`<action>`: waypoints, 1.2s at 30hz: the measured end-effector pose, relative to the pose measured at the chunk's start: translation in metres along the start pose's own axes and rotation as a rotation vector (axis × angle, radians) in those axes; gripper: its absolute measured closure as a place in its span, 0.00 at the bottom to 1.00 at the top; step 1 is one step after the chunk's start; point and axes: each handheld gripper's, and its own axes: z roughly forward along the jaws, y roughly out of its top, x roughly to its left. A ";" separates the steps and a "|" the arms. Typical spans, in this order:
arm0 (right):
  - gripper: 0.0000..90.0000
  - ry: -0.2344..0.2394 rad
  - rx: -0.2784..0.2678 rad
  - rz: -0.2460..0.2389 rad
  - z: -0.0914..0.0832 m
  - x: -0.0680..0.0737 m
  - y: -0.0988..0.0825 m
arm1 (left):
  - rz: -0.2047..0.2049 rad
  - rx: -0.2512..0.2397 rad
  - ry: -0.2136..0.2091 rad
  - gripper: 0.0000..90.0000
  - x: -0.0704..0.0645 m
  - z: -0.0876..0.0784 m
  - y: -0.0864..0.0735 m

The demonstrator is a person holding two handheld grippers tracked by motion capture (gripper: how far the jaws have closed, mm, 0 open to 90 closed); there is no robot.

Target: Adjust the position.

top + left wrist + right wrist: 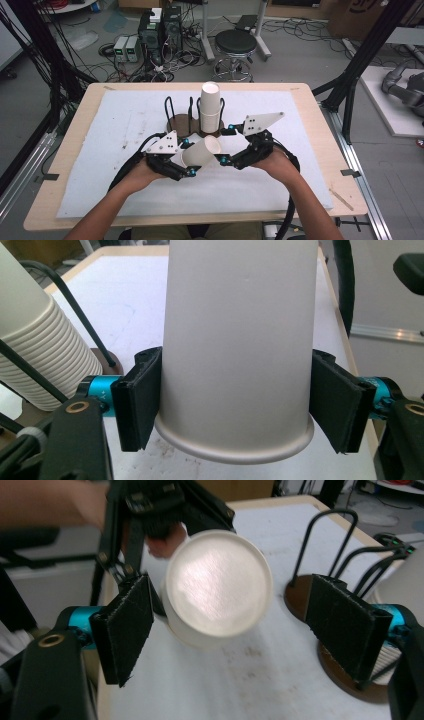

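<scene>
1. High view: nearest the camera, the person's forearms come in from the bottom edge. The left gripper holds a single paper cup tipped on its side above the white mat, its closed base turned toward the right gripper. That aim looks like a presentation for a hand-over. Just behind stands the wire cup holder with a stack of cups upright in it, which is probably where the single cup came from or is going.

2. Left gripper view: nearest the lens, the two black pads press on opposite sides of the cup just above its rolled rim. Gripping there, at its stiffest band, keeps the thin wall from buckling. The stack sits to the left.

3. Right gripper view: the right jaws stand spread wide, one pad on each side of the cup's round base, touching nothing. The frame is slightly blurred, so how near they are is hard to judge. The holder's wire loops rise at the right.
</scene>
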 end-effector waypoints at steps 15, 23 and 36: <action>0.22 0.095 0.166 -0.169 0.007 -0.001 0.013 | 0.028 0.079 -0.063 0.31 -0.005 0.009 0.008; 0.23 0.145 0.265 -0.199 0.024 0.000 0.015 | 0.032 0.101 -0.090 0.31 -0.008 0.013 0.007; 0.37 0.216 0.312 -0.208 0.034 0.002 0.014 | 0.034 0.104 -0.119 0.31 -0.009 0.014 0.007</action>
